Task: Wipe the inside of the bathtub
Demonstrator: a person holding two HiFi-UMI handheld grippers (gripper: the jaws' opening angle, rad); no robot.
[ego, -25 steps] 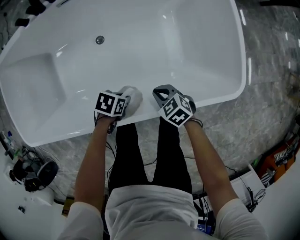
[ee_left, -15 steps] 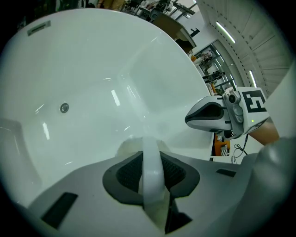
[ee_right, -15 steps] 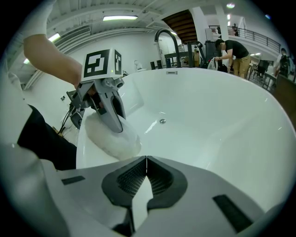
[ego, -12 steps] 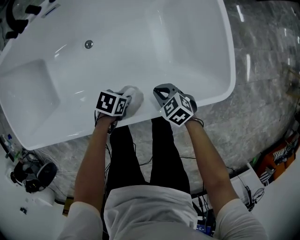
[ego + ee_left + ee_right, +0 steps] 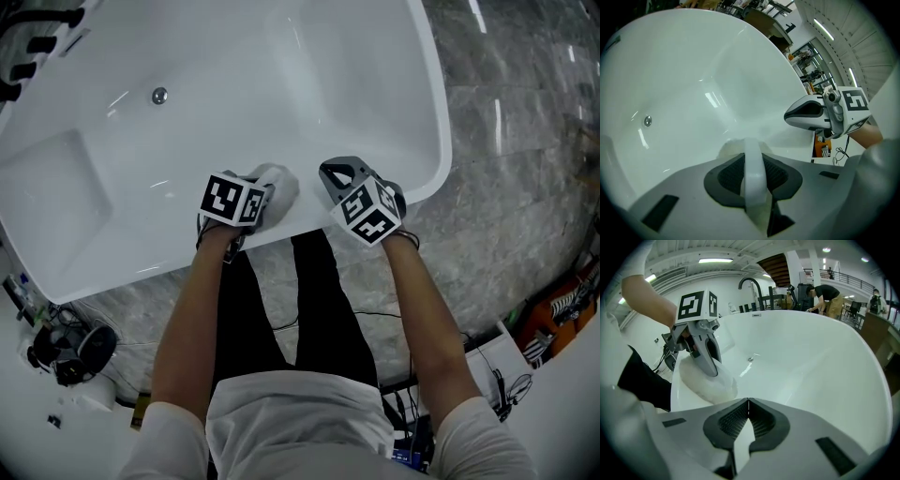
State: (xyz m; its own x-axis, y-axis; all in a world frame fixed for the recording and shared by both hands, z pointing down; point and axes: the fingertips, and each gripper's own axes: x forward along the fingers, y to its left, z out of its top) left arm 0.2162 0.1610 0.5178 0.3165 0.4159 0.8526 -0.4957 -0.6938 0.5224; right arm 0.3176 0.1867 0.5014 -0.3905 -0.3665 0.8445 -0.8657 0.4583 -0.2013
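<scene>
A white bathtub [image 5: 427, 131] fills the upper head view, its drain [image 5: 159, 95] at the upper left. My left gripper [image 5: 267, 192] is shut on a white cloth [image 5: 281, 183] that rests against the tub's near rim. In the left gripper view a fold of the cloth [image 5: 753, 173] is pinched between the jaws. In the right gripper view the cloth [image 5: 705, 380] bulges below the left gripper [image 5: 710, 363]. My right gripper [image 5: 336, 180] hovers over the near rim just right of the cloth, shut and holding nothing; its pads meet in the right gripper view [image 5: 748, 401].
Grey marble floor [image 5: 525, 159] surrounds the tub. Cables and gear [image 5: 56, 352] lie on the floor at the lower left. A black faucet [image 5: 751, 287] stands at the tub's far end, and people stand in the background [image 5: 825, 294].
The tub has shifted left in the head view as the view moved right along the rim. Both grippers keep their places near the rim, the cloth still in the left one.
</scene>
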